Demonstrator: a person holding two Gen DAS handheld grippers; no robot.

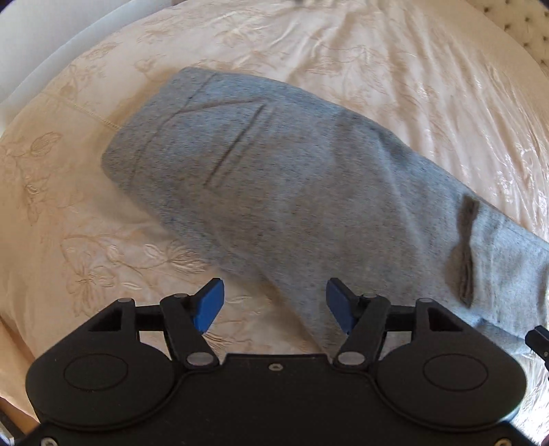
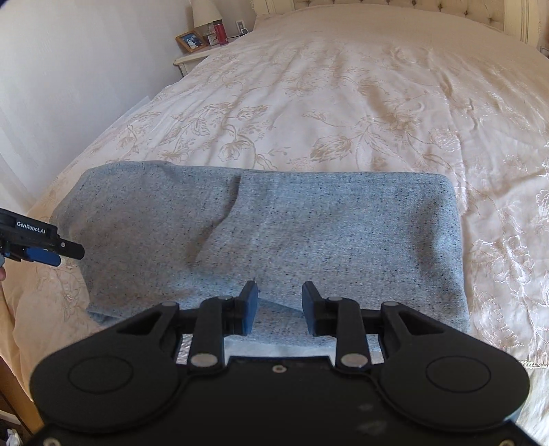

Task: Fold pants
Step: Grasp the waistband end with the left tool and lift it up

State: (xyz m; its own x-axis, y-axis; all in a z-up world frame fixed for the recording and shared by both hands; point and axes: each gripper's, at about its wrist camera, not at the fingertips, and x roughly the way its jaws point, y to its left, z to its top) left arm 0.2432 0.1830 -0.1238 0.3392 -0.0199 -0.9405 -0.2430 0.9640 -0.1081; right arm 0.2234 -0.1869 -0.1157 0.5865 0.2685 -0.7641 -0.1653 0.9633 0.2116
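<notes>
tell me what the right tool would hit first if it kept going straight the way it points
Most likely the grey pants: the right tool, jaws open and empty, points down at the folded cloth on the bedspread. How far off it is cannot be judged.

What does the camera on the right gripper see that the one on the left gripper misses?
Only the right wrist view shows the nightstand with a picture frame and a red canister, plus the left gripper from the side. Only the left wrist view shows the stitched pocket seam and a dark crease. Both show the folded grey pants on the floral bedspread, with open blue-padded jaws in front.
</notes>
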